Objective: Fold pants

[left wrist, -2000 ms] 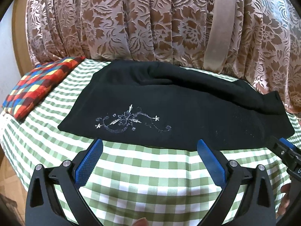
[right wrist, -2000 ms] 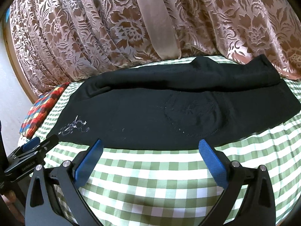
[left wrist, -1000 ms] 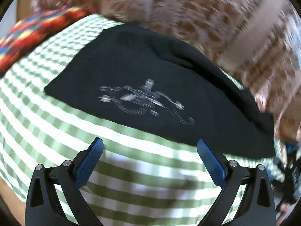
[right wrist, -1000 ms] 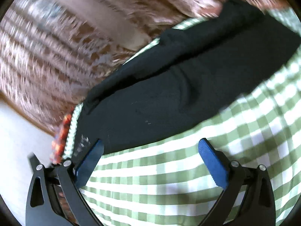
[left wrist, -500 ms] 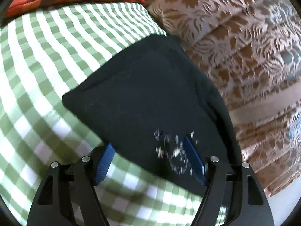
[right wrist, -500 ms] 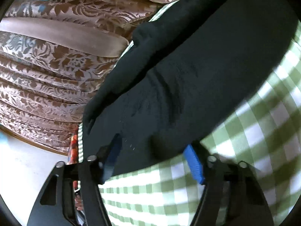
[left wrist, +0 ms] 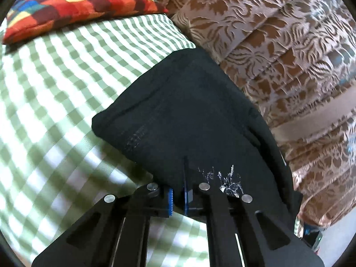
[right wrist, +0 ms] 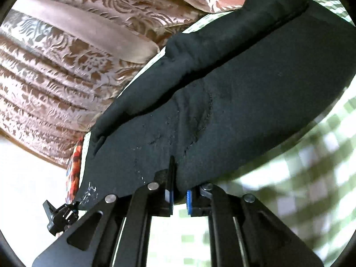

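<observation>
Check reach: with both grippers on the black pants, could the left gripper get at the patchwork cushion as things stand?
Probably not yet. The left gripper is shut on the pants near edge; the cushion lies across bare checked cloth, unobstructed, once it lets go.

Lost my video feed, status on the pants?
Left gripper and right gripper shut on near edge of black pants. Unfolded. Nothing in the way.
</observation>
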